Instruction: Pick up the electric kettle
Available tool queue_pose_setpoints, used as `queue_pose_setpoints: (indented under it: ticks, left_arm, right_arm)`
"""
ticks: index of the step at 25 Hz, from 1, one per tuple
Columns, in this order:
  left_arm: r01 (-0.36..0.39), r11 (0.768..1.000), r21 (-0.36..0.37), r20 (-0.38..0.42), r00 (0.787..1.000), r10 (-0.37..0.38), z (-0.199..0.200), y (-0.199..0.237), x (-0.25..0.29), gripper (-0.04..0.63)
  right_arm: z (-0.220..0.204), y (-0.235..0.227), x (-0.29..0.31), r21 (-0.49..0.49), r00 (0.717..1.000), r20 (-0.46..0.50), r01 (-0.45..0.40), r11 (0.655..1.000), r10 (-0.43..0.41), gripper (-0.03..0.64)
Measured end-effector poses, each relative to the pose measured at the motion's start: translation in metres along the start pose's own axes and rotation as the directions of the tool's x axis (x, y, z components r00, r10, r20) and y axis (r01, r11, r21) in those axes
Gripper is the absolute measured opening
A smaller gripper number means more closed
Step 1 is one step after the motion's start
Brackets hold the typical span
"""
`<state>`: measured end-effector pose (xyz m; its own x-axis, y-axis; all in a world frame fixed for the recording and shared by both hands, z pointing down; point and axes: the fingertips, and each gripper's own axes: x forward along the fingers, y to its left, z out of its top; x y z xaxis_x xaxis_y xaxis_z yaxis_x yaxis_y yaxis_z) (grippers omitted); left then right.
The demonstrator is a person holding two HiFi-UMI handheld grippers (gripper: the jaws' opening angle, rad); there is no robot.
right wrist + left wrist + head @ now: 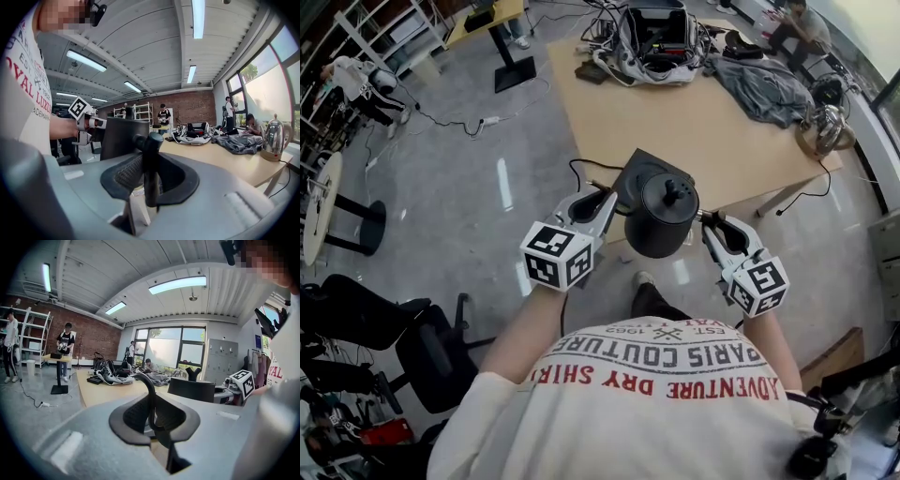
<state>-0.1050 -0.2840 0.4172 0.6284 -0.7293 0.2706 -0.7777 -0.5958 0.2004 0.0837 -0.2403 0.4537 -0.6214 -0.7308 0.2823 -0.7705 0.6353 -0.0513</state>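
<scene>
The left gripper [608,200] clamped the rigid, likely heavy electric kettle [661,223] by its spout [149,386], and the right gripper [709,221] clamped its handle [150,159], the sounder hold.

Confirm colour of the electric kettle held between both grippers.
The round electric kettle is matte black all over; head view shows it best.

The person wears a cream short-sleeved T-shirt [656,384] with red and grey lettering, and the grey left gripper [614,200] and right gripper [706,221] each bear a black-marked white cube [558,256].
</scene>
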Motion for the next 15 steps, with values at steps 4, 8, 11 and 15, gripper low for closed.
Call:
queue_pose_setpoints:
  ticks: [4,8,11,15]
  left_arm:
    - [0.003,1.0,-0.003,0.004,1.0,-0.003,-0.007,-0.012,-0.014,0.038]
    - [0.002,1.0,-0.003,0.017,1.0,-0.002,-0.008,-0.021,-0.032,0.038]
    - [-0.003,1.0,-0.009,0.035,0.999,0.004,-0.006,-0.026,-0.045,0.038]
    - [-0.008,1.0,-0.011,0.053,0.999,0.009,-0.001,-0.036,-0.057,0.038]
  right_arm:
    - [-0.005,0.012,-0.015,-0.005,1.0,0.004,0.005,1.0,-0.005,0.097]
    - [-0.003,0.027,-0.027,0.0,1.0,0.007,0.004,1.0,-0.004,0.097]
    - [0.001,0.038,-0.035,-0.006,1.0,0.009,0.0,1.0,0.001,0.097]
    - [0.005,0.044,-0.045,-0.009,1.0,0.018,-0.007,1.0,0.007,0.097]
